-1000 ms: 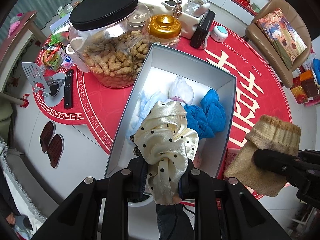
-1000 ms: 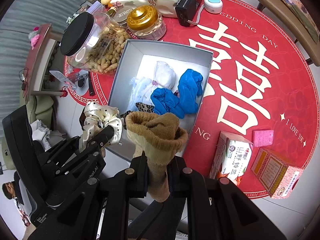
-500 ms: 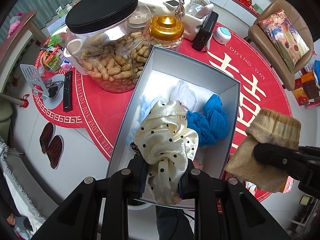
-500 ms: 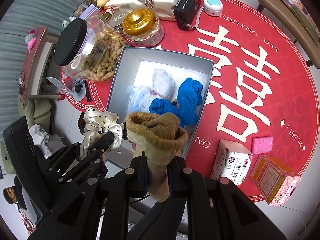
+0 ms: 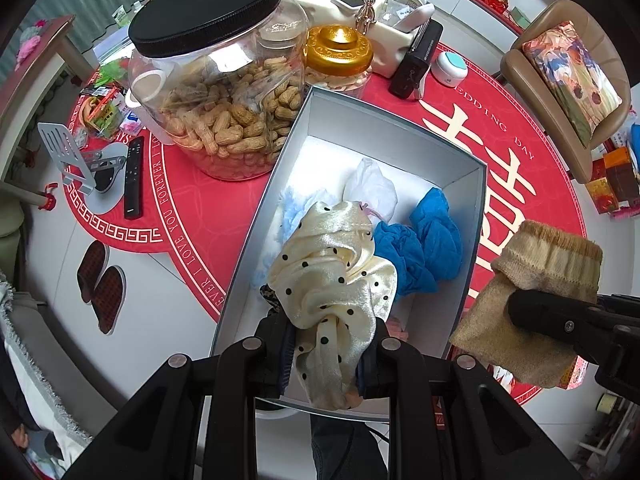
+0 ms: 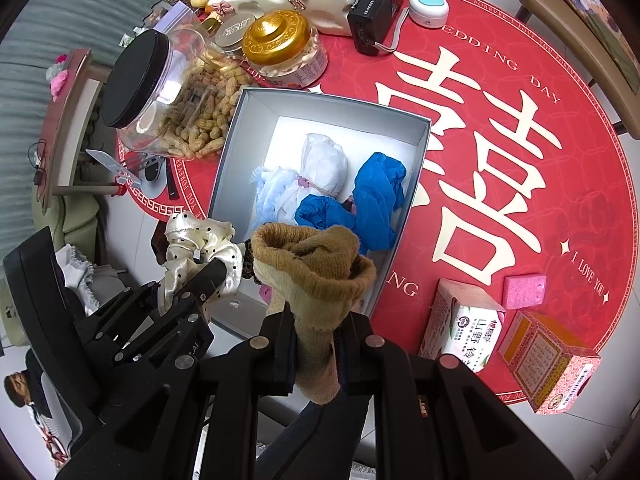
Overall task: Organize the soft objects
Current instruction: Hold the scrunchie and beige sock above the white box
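Note:
My left gripper (image 5: 328, 344) is shut on a cream satin scrunchie with black dots (image 5: 332, 276), held above the near end of the grey open box (image 5: 384, 128). My right gripper (image 6: 318, 344) is shut on a tan knit sock (image 6: 316, 272), held above the box's near right corner; the sock shows in the left wrist view (image 5: 536, 280) at right. In the box (image 6: 328, 106) lie blue cloths (image 6: 360, 204), a white cloth bundle (image 6: 324, 164) and a pale blue cloth (image 6: 272, 192). The scrunchie also shows in the right wrist view (image 6: 200, 248).
The box sits on a round table with a red mat (image 6: 500, 152). A big peanut jar with a black lid (image 5: 216, 80) and a gold-lidded jar (image 5: 338, 52) stand beside the box's far left. Cartons (image 6: 464, 328) and a pink sponge (image 6: 524, 290) lie at right. A chair (image 5: 560, 88) stands beyond the table.
Both grippers have moved forward over the box with their cloth items still held; the box and jars look nearer and lower in both views.

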Motion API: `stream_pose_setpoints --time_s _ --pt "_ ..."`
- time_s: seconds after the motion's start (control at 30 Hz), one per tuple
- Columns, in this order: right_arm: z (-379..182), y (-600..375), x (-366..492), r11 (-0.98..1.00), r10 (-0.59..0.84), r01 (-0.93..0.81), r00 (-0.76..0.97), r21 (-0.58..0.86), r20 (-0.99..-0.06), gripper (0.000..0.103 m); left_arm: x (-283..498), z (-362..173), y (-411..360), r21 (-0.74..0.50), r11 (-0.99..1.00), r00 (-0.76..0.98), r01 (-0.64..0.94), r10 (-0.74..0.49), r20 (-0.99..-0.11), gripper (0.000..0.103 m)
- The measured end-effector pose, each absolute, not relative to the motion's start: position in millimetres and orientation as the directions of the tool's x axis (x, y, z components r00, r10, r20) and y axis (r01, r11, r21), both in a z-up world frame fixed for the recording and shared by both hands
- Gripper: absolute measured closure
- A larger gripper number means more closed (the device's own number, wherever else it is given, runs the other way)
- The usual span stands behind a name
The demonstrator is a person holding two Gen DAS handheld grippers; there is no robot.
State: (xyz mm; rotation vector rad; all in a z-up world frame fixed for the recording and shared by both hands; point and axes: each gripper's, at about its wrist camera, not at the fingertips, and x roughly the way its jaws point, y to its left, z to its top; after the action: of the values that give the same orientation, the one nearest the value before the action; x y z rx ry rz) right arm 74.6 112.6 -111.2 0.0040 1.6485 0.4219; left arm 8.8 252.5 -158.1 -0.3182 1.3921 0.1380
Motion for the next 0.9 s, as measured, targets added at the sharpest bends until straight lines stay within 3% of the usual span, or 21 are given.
stream_pose_setpoints --time_s 0.9 --pt "-120.2 108.8 80.8 0.938 0.238 -0.221 -0.144 0.265 -0.961 0.086 10.8 -167.3 250.7 -0.132 0.952 0.153 -0.276 -0.092 -0.984 0.079"
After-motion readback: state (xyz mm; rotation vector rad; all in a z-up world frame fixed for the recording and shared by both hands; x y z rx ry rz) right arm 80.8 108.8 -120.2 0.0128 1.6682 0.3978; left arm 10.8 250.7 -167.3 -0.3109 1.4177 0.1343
